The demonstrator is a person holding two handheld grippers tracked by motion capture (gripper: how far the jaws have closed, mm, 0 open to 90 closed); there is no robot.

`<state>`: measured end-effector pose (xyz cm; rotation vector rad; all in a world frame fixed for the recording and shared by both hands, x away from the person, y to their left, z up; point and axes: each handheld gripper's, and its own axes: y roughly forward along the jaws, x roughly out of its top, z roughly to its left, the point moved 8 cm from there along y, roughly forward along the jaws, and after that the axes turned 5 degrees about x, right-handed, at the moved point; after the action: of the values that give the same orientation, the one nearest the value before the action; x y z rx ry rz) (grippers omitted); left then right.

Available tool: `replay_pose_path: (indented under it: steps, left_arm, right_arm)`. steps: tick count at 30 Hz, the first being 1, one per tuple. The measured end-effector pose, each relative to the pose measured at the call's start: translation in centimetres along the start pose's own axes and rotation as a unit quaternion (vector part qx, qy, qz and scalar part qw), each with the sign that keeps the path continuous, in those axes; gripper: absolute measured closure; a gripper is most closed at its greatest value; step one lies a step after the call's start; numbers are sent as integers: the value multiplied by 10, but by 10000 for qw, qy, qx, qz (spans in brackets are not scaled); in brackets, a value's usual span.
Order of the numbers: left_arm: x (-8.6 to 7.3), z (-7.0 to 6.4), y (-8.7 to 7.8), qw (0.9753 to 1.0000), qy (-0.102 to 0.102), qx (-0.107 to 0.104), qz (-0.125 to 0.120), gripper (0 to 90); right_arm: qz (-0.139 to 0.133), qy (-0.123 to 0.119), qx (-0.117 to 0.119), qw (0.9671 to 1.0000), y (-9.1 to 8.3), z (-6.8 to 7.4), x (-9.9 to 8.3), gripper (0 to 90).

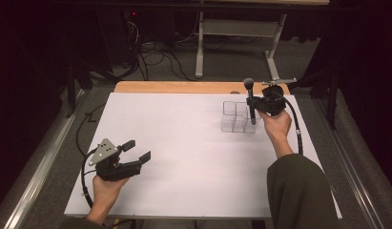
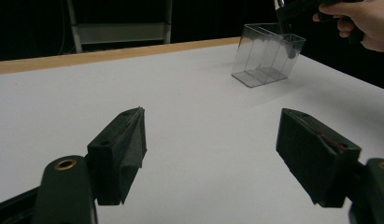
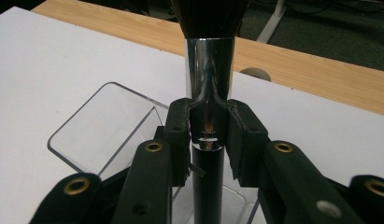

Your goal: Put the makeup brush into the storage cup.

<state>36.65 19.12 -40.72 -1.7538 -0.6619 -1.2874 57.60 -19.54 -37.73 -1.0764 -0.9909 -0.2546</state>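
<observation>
Chrome-collared and dark-bristled, the makeup brush is standing upright, bristles up, clamped at its ferrule between the jaws of the right gripper, its handle reaching down into the clear plastic organizer on the white table. Meanwhile the left gripper is hovering with jaws apart, well away.

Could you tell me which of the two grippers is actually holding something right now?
The right gripper, over the clear organizer, is clamped on the upright makeup brush at its metal ferrule. The left gripper has its jaws wide apart and empty.
</observation>
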Motion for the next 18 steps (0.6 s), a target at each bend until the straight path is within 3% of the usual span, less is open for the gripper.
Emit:
replay_pose_path:
  steps: [18]
  left_arm:
    - [0, 0, 0, 10000, -6, -1, 1, 246]
  right_arm:
    - [136, -43, -39, 9999, 2, -2, -11, 738]
